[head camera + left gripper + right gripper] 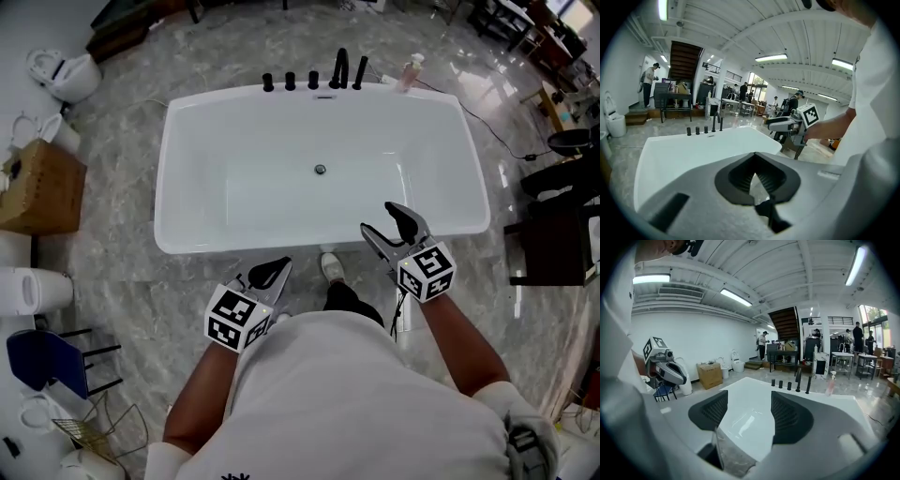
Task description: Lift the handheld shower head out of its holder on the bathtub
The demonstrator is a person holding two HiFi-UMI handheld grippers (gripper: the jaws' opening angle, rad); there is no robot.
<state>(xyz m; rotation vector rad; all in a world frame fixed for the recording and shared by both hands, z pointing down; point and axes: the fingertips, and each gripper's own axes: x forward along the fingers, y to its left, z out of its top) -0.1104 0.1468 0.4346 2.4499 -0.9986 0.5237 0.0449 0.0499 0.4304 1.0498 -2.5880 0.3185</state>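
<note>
shower head [360, 72] stands upright on the bathtub [187, 117] rim, left gripper [279, 268] jaws pressed together empty, right gripper [377, 217] jaws apart

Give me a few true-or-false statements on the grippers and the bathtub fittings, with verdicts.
1. The right gripper has its jaws apart, holding nothing. True.
2. The shower head is lifted out of its holder. False: it stands upright on the far rim of the bathtub, with both grippers at the near side.
3. The left gripper grips a sponge. False: its jaws are together and empty.
4. A pink bottle stands right of the shower head. True.
</note>
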